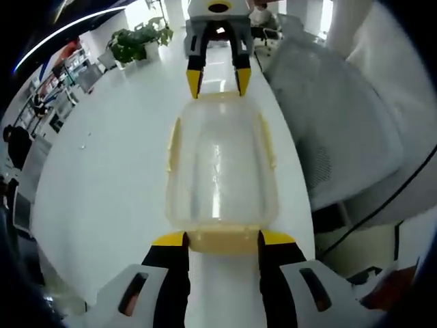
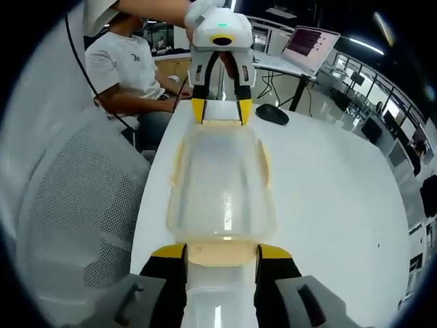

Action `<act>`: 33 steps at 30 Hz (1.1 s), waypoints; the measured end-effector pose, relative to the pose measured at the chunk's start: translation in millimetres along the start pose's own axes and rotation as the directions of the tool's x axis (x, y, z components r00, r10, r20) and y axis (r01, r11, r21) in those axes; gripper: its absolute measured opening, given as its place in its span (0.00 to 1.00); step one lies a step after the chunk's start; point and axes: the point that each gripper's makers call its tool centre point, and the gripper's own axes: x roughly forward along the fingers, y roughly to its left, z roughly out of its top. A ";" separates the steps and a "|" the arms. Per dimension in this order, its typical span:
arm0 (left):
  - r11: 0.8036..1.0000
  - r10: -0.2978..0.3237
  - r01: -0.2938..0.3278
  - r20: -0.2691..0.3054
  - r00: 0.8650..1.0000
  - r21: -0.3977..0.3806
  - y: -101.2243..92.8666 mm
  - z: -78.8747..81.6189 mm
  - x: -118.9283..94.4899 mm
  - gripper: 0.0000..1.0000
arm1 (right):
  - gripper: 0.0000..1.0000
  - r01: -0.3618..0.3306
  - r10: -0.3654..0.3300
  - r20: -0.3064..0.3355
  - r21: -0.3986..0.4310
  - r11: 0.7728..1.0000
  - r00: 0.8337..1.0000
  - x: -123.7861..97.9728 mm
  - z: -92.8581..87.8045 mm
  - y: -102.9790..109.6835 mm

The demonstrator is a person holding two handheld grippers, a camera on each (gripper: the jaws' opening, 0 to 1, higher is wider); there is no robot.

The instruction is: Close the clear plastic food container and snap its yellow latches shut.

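The clear plastic food container [image 1: 222, 167] lay lidded on the white surface [image 1: 109, 178] between the left gripper [image 1: 222, 240] and right gripper [image 2: 222, 253] — fingers apart, straddling each yellow end latch [image 1: 224, 240]. Pressing both evenly would probably seat them.

Translucent, slightly frosted clear plastic food container [image 1: 222, 167] with glossy highlights along its lid; pale yellow plastic latches [image 1: 224, 239], smooth and semi-matt. Smooth white tabletop [image 1: 109, 178], glossy and reflective. White mesh-backed office chair [image 2: 75, 212], perforated woven texture. Gripper shells of smooth white plastic, with matt black jaws tipped in yellow.
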 end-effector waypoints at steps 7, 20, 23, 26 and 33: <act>1.000 -0.003 0.003 0.010 1.000 -0.019 -6.2 21.8 -0.1 0.37 | 0.36 -0.007 0.007 -0.014 -0.011 1.000 1.000 -14.5 -10.7 2.8; 1.000 0.012 -0.012 0.001 1.000 -0.011 -3.5 54.4 7.2 0.37 | 0.36 0.012 -0.012 -0.021 -0.020 1.000 1.000 -42.8 -33.2 2.9; 1.000 0.013 -0.013 -0.008 1.000 0.000 -2.9 64.2 11.4 0.37 | 0.36 0.017 -0.017 -0.023 -0.021 1.000 1.000 -48.9 -39.8 2.9; 1.000 0.012 -0.012 -0.012 1.000 0.004 -1.9 72.6 15.0 0.37 | 0.36 0.022 -0.023 -0.023 -0.020 1.000 0.999 -55.4 -47.0 3.0; 1.000 0.012 -0.012 -0.011 1.000 0.019 1.8 95.9 25.0 0.37 | 0.36 0.032 -0.033 -0.026 -0.016 0.999 0.999 -71.0 -66.8 0.6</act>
